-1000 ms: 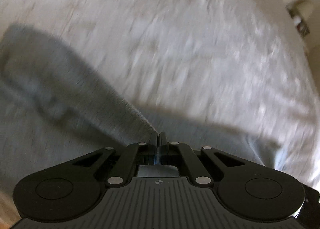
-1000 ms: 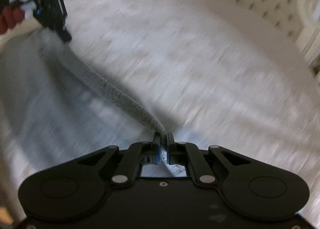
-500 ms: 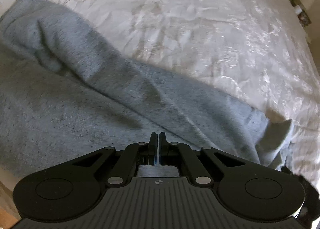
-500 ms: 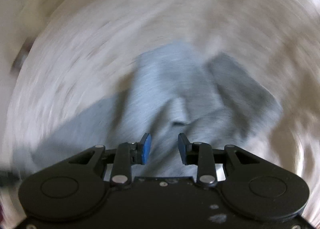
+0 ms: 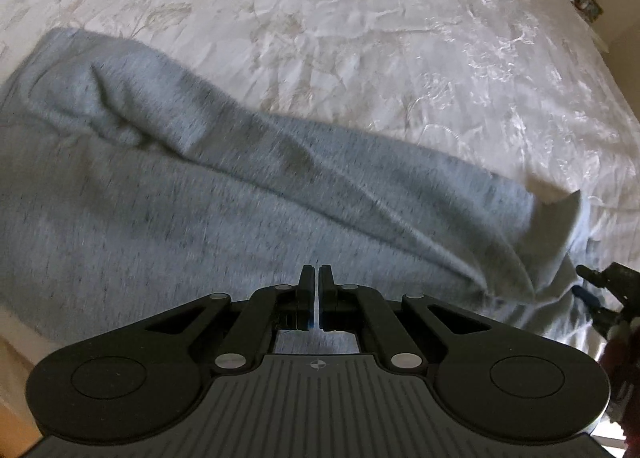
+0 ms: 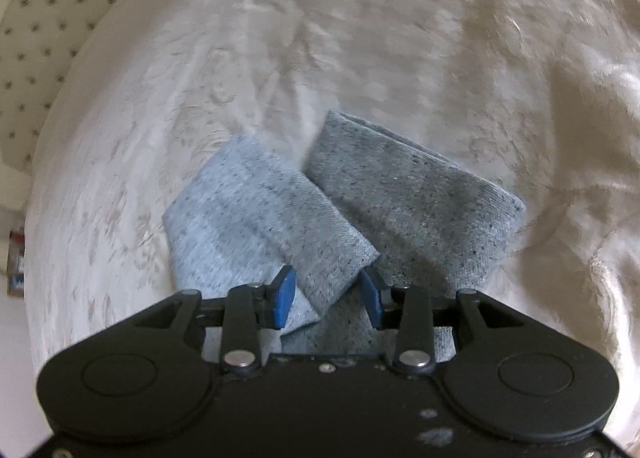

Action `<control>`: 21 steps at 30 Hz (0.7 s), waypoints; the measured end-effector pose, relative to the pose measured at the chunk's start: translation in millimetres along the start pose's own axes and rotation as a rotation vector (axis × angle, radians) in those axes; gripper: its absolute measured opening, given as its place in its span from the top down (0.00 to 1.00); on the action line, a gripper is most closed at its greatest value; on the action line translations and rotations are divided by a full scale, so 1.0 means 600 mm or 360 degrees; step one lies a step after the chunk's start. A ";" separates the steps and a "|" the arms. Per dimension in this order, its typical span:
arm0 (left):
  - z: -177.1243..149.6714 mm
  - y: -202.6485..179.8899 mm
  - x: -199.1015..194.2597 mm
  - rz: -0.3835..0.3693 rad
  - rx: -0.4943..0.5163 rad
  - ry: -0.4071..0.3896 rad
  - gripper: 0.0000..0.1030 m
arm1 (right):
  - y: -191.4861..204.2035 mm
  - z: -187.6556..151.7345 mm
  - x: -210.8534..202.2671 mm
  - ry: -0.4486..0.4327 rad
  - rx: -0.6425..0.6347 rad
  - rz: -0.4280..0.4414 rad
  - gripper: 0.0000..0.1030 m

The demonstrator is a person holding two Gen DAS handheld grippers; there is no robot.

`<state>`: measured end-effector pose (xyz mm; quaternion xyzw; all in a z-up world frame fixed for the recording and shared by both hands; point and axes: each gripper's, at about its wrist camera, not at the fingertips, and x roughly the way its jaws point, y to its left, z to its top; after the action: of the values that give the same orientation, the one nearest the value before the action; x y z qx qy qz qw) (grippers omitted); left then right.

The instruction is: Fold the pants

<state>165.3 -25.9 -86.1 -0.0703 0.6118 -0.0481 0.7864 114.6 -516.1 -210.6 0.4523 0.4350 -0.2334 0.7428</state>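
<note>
Pants [image 5: 224, 194] of grey knit lie on the pale bedspread [image 5: 380, 38], and this bedspread is the landmark for all places below. In your left wrist view the pants spread across the near part of the bedspread, with one long fold or leg running as a raised ridge from the far left down to the near right. The picture is a little blurred there, so finer creases are not clear.

Your left gripper [image 5: 319, 278] has its jaws almost together; only a thin slit stays between them. It is over the grey cloth near the edge of the bedspread closest to you. Whether any fabric is caught in that slit, you cannot tell from this view. At the right edge of the same view, part of your right gripper [image 5: 600, 290] shows beside the end of the pants.

In your right wrist view, your right gripper [image 6: 328, 292] is open, the blue pads [image 6: 285, 296] well apart. The two leg ends [image 6: 340, 210] lie on the bedspread in front of it, one crossing over the other, and a corner of the cloth reaches between the pads, though they do not press it. A tufted headboard [image 6: 44, 30] stands beyond the far left side of the bedspread.
</note>
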 end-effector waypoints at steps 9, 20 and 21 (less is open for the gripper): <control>-0.021 0.004 -0.016 0.0057 0.0022 -0.0044 0.98 | 0.082 0.018 -0.128 -0.0288 -0.0487 0.0045 0.95; -0.026 0.044 -0.041 0.0174 0.0014 -0.0074 0.98 | 0.001 -0.014 -0.065 -0.0026 -0.0645 -0.0395 0.88; -0.026 0.058 -0.047 0.0186 -0.0001 -0.0086 0.98 | 0.009 -0.017 -0.074 -0.0073 -0.0654 -0.0400 0.82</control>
<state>143.0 11.9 -69.0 -0.0359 0.5934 0.0000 0.8041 91.5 -506.6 -172.0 0.2287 0.5093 -0.2409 0.7939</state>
